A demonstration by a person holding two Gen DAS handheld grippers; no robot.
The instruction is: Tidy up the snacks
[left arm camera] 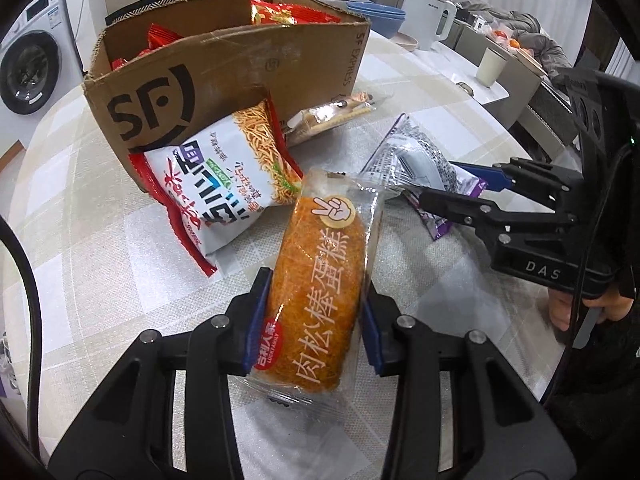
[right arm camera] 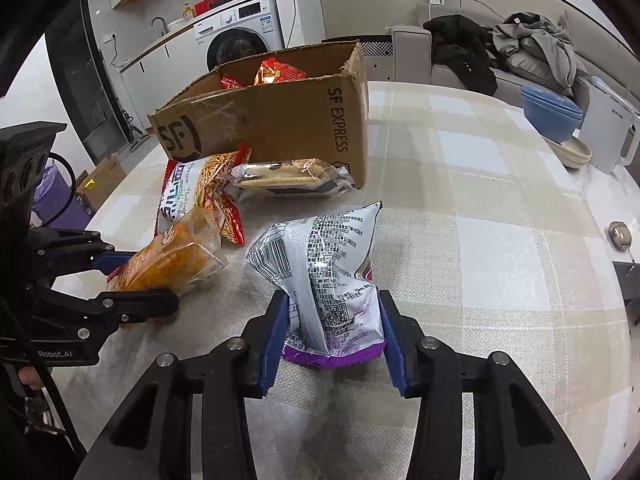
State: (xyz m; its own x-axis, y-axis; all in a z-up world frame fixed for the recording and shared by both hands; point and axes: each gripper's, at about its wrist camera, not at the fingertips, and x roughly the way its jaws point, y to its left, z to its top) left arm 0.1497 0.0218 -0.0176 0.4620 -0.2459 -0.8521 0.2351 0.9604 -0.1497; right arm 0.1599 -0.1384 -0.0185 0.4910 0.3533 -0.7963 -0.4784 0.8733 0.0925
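My left gripper (left arm camera: 316, 312) is shut on an orange meat-floss cake pack (left arm camera: 320, 280), held just above the table; it also shows in the right wrist view (right arm camera: 172, 260). My right gripper (right arm camera: 332, 332) is shut on a silver-and-purple snack bag (right arm camera: 324, 276), also seen in the left wrist view (left arm camera: 424, 168). A brown SF cardboard box (left arm camera: 224, 64) stands behind, with red snack packs (left arm camera: 280, 12) inside. A white-and-red noodle snack bag (left arm camera: 216, 184) and a clear biscuit pack (left arm camera: 328, 116) lie against the box front.
The table has a beige checked cloth (right arm camera: 480, 240). Blue bowls (right arm camera: 552, 116), a white kettle (right arm camera: 608, 136) and a cup (left arm camera: 490, 66) stand at the far side. A washing machine (right arm camera: 236, 36) and a sofa with clothes (right arm camera: 520, 48) lie beyond.
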